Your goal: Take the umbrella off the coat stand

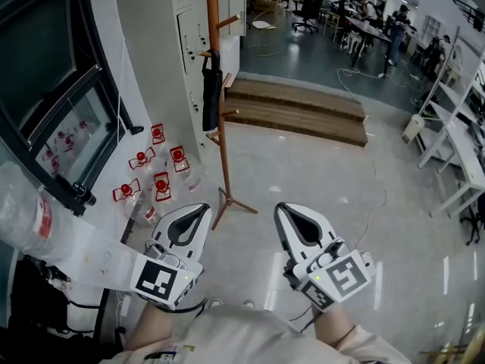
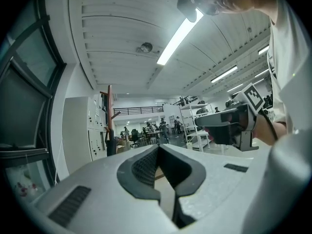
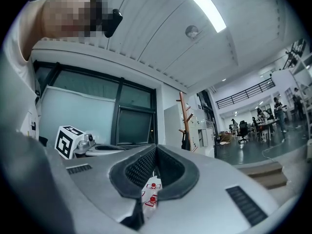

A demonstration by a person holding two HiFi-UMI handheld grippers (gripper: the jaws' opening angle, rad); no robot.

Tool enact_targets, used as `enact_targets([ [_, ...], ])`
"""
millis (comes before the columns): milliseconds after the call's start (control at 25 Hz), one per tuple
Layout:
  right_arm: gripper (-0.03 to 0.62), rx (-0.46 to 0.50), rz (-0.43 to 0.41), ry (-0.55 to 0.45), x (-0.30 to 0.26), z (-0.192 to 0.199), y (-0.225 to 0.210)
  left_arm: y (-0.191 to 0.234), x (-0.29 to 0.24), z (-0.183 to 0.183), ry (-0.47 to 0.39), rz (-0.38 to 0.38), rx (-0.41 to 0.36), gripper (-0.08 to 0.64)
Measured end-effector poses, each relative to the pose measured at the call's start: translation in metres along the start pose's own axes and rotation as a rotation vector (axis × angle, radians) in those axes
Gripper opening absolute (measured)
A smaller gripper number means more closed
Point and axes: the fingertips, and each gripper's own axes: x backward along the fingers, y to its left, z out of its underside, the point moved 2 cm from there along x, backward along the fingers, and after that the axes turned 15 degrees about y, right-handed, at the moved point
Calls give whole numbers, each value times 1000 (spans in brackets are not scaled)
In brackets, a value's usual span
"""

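1. Where the wooden coat stand [image 1: 224, 165] rises at upper centre, a black furled umbrella [image 1: 212, 89] hangs from a peg.
2. The left gripper [image 1: 203, 207] and right gripper [image 1: 282, 207], white with ribbed dark pads [image 2: 142, 167], are closed and empty.

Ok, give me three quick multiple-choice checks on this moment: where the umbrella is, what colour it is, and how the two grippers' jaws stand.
1. Where is the umbrella?
A. hanging on the coat stand
B. held in the left gripper
C. held in the right gripper

2. What colour is the umbrella?
A. red
B. black
C. yellow

3. How do the two grippers' jaws stand?
A. both wide open
B. both shut and empty
C. one open, one shut

Answers: 1 A, in the head view it hangs on the stand, well ahead of both grippers. 2 B, it is dark against the brown stand. 3 B, each gripper view shows the pads together with nothing between them.
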Motion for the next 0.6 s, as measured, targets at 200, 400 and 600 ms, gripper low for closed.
enact_targets([
  [200,8,-4,-13,4,10,8,-17,-16,-13,-2,8,-21,-13,8],
  [400,8,-6,-20,7,15,13,-28,-30,-18,-3,34,-28,-20,8],
  [600,8,-19,-36,2,15,17,-33,-34,-21,2,62,-27,-10,8],
])
